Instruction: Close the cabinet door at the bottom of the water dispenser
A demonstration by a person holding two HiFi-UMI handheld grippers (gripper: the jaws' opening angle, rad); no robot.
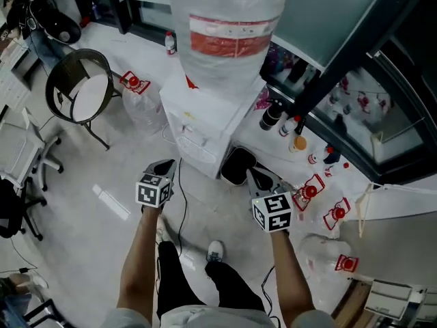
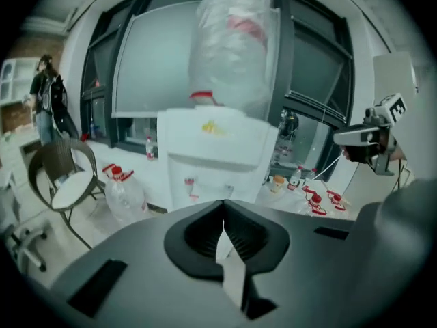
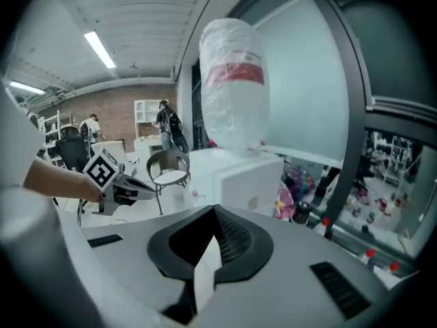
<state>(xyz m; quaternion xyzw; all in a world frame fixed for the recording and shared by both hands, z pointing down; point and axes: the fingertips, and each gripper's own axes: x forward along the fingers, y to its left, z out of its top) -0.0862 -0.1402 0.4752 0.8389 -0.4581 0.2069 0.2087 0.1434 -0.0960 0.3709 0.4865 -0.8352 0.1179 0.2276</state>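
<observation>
Left gripper [image 1: 166, 165], right gripper [image 1: 253, 174]: jaws together, empty, angled down toward water dispenser [image 1: 205, 118].

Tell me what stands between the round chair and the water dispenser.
A clear jug with a red cap stands between the chair and the water dispenser, seen in the head view.

the pale floor [image 1: 102, 183] carries the white water dispenser [image 1: 205, 125], a round chair [image 1: 78, 91] and red-capped plastic jugs [image 1: 141, 100] beside it

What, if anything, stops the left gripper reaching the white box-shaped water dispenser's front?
Probably nothing, so yes: the left gripper, shut and empty, hovers before the white box-shaped water dispenser, with no object between.
</observation>
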